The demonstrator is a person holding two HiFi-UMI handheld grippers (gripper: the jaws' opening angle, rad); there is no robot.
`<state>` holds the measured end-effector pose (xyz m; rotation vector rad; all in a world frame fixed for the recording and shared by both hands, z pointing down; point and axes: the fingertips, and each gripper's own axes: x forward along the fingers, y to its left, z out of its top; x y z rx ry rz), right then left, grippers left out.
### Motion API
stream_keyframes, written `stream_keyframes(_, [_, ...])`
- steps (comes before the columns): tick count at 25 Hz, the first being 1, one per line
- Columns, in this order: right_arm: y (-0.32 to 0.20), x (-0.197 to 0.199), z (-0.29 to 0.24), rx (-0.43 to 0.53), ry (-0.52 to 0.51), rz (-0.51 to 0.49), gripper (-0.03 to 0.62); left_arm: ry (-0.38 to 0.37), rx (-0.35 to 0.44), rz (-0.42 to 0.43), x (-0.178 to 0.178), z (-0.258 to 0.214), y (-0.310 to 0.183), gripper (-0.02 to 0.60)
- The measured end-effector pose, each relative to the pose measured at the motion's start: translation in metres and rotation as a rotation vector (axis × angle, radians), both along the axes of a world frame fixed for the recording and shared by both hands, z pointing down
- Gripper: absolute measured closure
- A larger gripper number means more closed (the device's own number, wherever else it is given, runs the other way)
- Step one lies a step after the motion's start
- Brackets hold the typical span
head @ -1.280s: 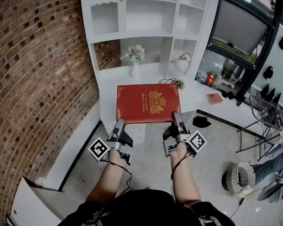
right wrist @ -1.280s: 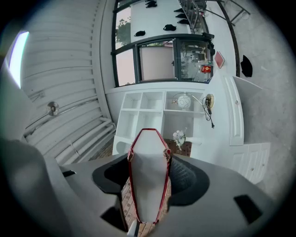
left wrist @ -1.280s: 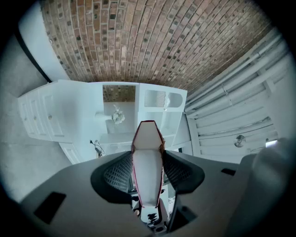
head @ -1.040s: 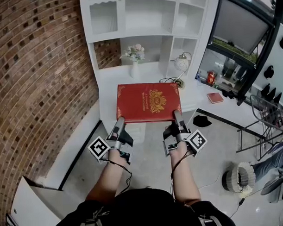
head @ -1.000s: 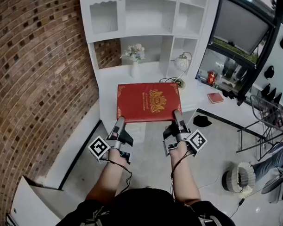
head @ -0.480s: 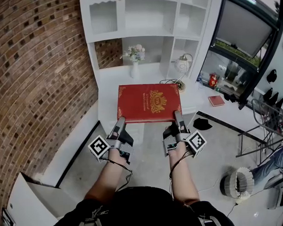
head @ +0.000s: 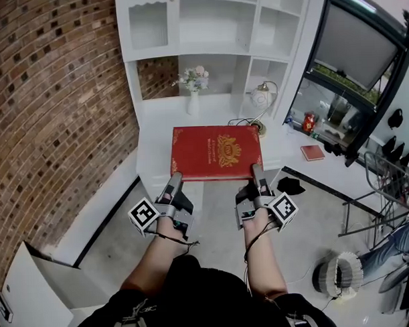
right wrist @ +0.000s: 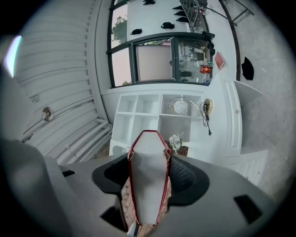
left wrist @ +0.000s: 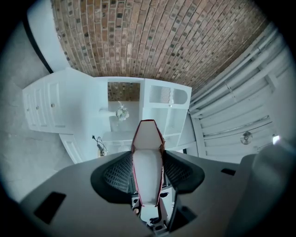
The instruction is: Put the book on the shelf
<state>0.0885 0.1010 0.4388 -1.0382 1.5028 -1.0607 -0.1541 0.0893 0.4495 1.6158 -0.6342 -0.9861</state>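
To the left of the book, a brick wall (head: 48, 98) fills that whole side. Your left gripper (head: 175, 176) has the book (head: 216, 152) by its near left corner. In the left gripper view its fingers (left wrist: 116, 174) are closed on the book (left wrist: 147, 159), one against each red cover, with the white page edge showing between them.

The book is large and red with a gold crest on the cover. You hold it flat, cover up, its long side running across you. It sits over the white surface (head: 153, 134) at the foot of the shelf unit (head: 216, 21). Its near edge is past the front of that surface, out over the floor. You cannot tell from here whether its far edge touches the surface.

Beyond the book's far left corner, a white vase of flowers (head: 193, 83) stands in the lower opening of the shelf unit. Beyond its far right corner is a round lamp (head: 261, 97), and its cord comes down to just beside the book.

Your right gripper (head: 258, 171) has the book's near right corner. In the right gripper view its fingers (right wrist: 182, 177) are likewise clamped on the book (right wrist: 148, 180), page edge between them.

Well to the right of the book, a small red book (head: 312, 152) lies on a lower ledge. A black object (head: 294, 185) lies on the floor off the book's near right corner.
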Motion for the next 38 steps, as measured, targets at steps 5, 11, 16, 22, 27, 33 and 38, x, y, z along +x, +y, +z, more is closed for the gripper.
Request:
stream_keyframes(5, [-0.015, 0.010, 0.002, 0.015, 0.001, -0.003, 0.332, -0.001, 0.018, -0.010, 0.009, 0.000, -0.016, 0.359])
stream_keyframes(11, [-0.051, 0.027, 0.006, 0.023, -0.004, 0.001, 0.332, -0.017, 0.012, -0.010, 0.025, 0.009, -0.054, 0.359])
stream_keyframes(16, [-0.099, 0.053, 0.001, 0.037, 0.002, 0.005, 0.332, -0.015, 0.029, -0.008, 0.051, 0.006, -0.104, 0.359])
stream_keyframes(22, [-0.173, 0.088, 0.001, 0.034, -0.001, 0.007, 0.332, -0.001, 0.042, 0.006, 0.089, -0.001, -0.176, 0.359])
stream_keyframes(27, [-0.241, 0.106, -0.003, 0.036, 0.003, -0.012, 0.332, 0.008, 0.042, -0.011, 0.107, -0.005, -0.241, 0.359])
stream_keyframes(33, [-0.318, 0.120, -0.004, 0.021, 0.005, -0.027, 0.332, -0.005, 0.023, -0.023, 0.121, -0.001, -0.315, 0.359])
stream_keyframes(38, [-0.379, 0.129, -0.012, 0.023, 0.013, -0.052, 0.332, 0.009, 0.035, -0.042, 0.130, -0.013, -0.369, 0.359])
